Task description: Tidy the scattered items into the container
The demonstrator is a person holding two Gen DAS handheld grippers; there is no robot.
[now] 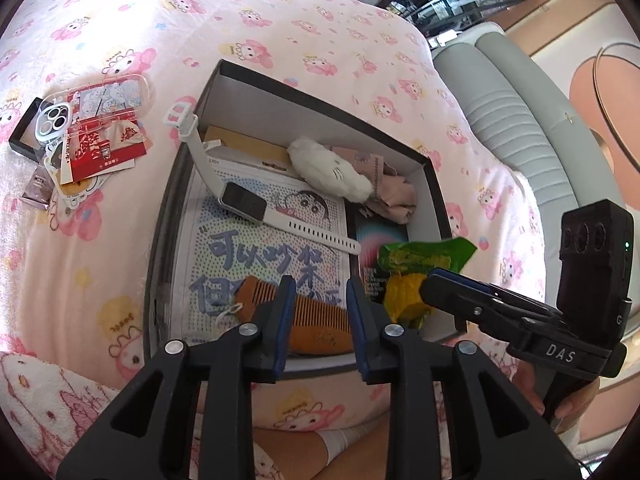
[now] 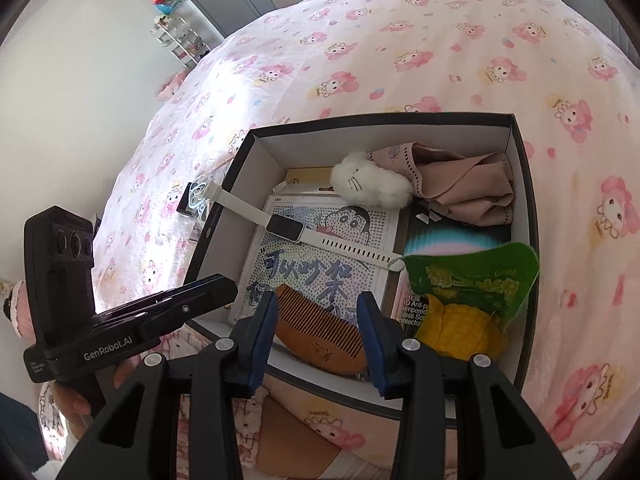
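Wooden comb [image 1: 316, 320] is seen lying flat in the near end of the box [image 1: 434, 184], under the parted, empty left gripper [image 1: 320, 312]. Remaining clutter, topped by a phone case [image 1: 86, 120], lies left of the box, nearer that gripper. The right gripper [image 2: 318, 328] is also parted, empty.

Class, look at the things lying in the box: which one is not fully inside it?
The white watch. One strap end hangs over the box wall onto the bedspread, while the comb, plush toy and green snack bag sit wholly inside.
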